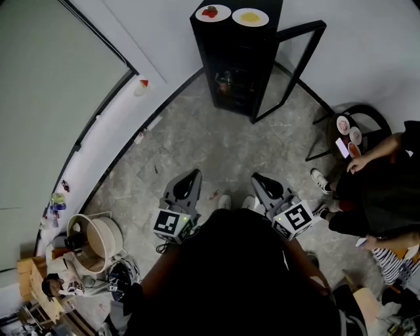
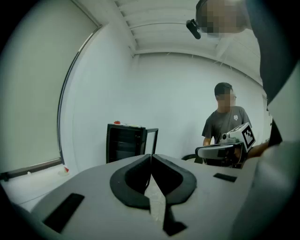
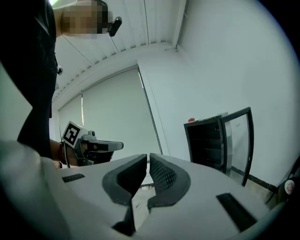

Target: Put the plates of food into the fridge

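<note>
A black fridge [image 1: 236,65] stands at the far wall with its glass door [image 1: 292,65] swung open to the right. On its top sit a plate of red food [image 1: 213,12] and a plate of yellow food [image 1: 250,17]. My left gripper [image 1: 195,174] and right gripper [image 1: 256,178] hover side by side over the floor, well short of the fridge, and both point toward it. Each is shut with nothing between its jaws. The left gripper view has its closed jaws meeting at the left gripper [image 2: 151,156] tip, with the fridge [image 2: 124,143] beyond. In the right gripper view the right gripper [image 3: 147,157] is closed too, the fridge [image 3: 211,140] to its right.
A person [image 1: 380,184] sits at the right beside a small round table [image 1: 338,141] with small dishes on it. A bucket [image 1: 98,239] and loose clutter lie at the lower left by the wall. Grey stone floor [image 1: 216,144] stretches between me and the fridge.
</note>
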Available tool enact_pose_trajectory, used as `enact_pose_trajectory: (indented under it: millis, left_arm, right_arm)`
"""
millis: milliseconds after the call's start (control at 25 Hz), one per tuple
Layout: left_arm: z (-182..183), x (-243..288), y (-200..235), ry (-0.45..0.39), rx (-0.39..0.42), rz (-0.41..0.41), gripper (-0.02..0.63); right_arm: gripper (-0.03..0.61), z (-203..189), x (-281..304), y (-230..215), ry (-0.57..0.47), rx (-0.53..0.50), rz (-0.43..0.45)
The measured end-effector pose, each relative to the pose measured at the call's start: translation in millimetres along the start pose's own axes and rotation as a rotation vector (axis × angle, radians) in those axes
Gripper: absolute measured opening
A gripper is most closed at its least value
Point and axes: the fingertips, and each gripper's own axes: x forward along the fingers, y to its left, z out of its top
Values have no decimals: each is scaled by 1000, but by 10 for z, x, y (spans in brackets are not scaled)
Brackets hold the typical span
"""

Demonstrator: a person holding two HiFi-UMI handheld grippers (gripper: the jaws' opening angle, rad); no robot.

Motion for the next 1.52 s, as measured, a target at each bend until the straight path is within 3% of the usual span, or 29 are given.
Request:
enact_pose_trajectory:
  millis: [120, 760, 1520]
  left_arm:
    - [-21, 78, -26, 34, 3, 10, 23]
    - [-149, 326, -234, 43, 41, 65, 23]
    - [28, 802, 83, -18, 21, 85, 23]
  right_arm:
    - [37, 5, -38, -110, 0, 3, -6]
    - [37, -150, -350, -702, -57, 99, -15]
    - [37, -105, -44, -1151, -38, 117, -5]
